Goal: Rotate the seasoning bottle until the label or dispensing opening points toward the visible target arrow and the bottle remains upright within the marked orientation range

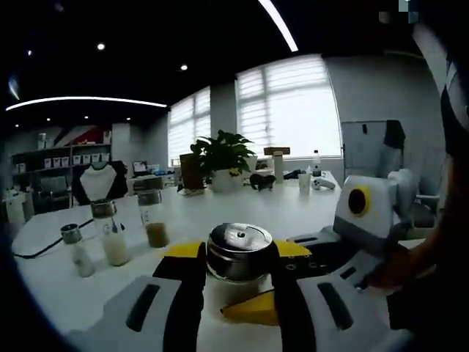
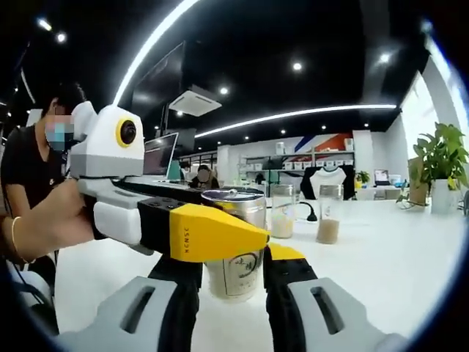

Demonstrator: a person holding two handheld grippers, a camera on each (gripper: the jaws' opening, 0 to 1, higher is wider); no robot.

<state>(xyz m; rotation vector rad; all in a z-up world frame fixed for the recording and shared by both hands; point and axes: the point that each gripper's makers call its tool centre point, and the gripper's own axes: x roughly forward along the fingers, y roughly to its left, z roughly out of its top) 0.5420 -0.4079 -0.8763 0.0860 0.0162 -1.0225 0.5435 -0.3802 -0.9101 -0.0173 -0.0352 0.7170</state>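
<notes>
The seasoning bottle [image 1: 239, 258], a glass jar with a shiny metal lid, stands upright on the white table [image 1: 308, 205]. My left gripper [image 1: 238, 249] has its yellow-tipped jaws pressed on both sides of it. From the right comes my right gripper [image 1: 267, 282], one yellow jaw low in front of the jar. In the right gripper view the bottle [image 2: 234, 277] shows a printed label, and the right gripper [image 2: 238, 268] hugs its lower part. The left gripper [image 2: 245, 216] reaches in from the left, its yellow jaw across the bottle's upper front.
Three small shaker jars [image 1: 110, 235] stand left of the bottle, with a black cable [image 1: 44, 246] behind them; two jars [image 2: 327, 214] show in the right gripper view. A potted plant [image 1: 223, 158] sits at the table's far end. A person's hand [image 2: 44, 227] holds the left gripper.
</notes>
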